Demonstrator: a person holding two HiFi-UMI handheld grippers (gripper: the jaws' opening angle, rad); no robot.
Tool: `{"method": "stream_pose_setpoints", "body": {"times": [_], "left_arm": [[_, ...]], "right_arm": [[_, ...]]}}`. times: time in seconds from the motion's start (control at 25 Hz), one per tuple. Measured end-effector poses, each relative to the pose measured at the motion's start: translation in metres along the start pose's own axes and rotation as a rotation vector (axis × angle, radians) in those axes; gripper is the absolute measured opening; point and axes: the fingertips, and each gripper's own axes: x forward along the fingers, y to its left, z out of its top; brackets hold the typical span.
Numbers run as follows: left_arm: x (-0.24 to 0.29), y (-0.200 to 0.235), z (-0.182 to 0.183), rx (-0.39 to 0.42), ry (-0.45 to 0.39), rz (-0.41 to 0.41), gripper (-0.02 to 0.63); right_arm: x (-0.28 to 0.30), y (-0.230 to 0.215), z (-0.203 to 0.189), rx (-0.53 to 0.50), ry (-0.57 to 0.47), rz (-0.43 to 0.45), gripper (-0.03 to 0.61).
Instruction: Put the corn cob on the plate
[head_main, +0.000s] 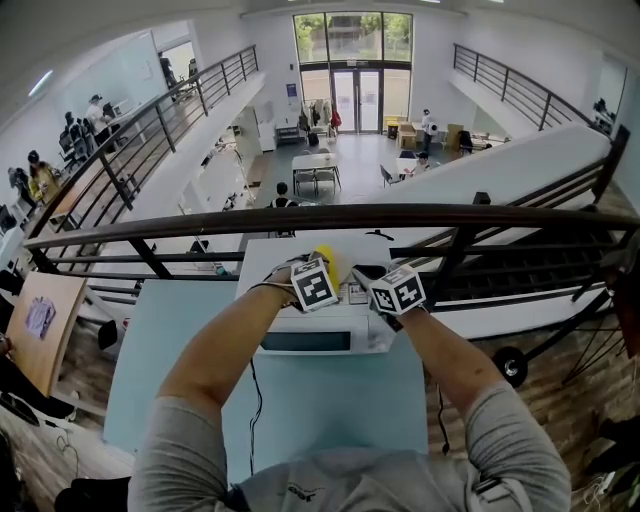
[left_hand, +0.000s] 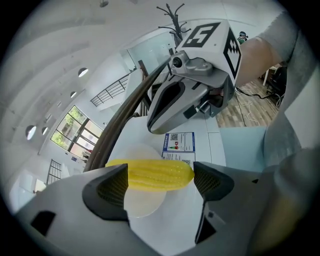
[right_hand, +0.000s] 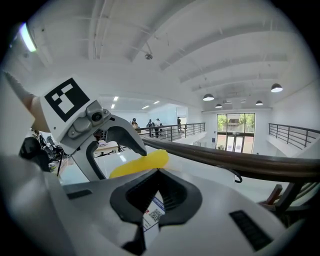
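Left claw (left_hand: 160, 181) is clamped across the yellow corn cob (left_hand: 155, 175), held crosswise. The pale plate (left_hand: 142, 206) lies right behind it on the white box (head_main: 320, 328); touching or not, I can't tell. Right claw (right_hand: 157, 174) sits close alongside, jaws pressed together on nothing, with a printed label (left_hand: 178, 142) on the box top. The box sits on the light blue counter (head_main: 330, 400), against a dark railing (head_main: 330, 217). Beyond and below, an open hall: tables (head_main: 314, 163), glass doors (head_main: 355, 95), people on the left balcony (head_main: 75, 125).
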Motion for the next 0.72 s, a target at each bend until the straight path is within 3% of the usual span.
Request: {"method": "stream_pose_setpoints", "body": {"times": [0.72], "left_arm": [[-0.035, 0.010, 0.011, -0.164, -0.144, 0.099, 0.417]], "right_arm": [[-0.028, 0.009, 0.006, -0.010, -0.010, -0.027, 0.017]]}}
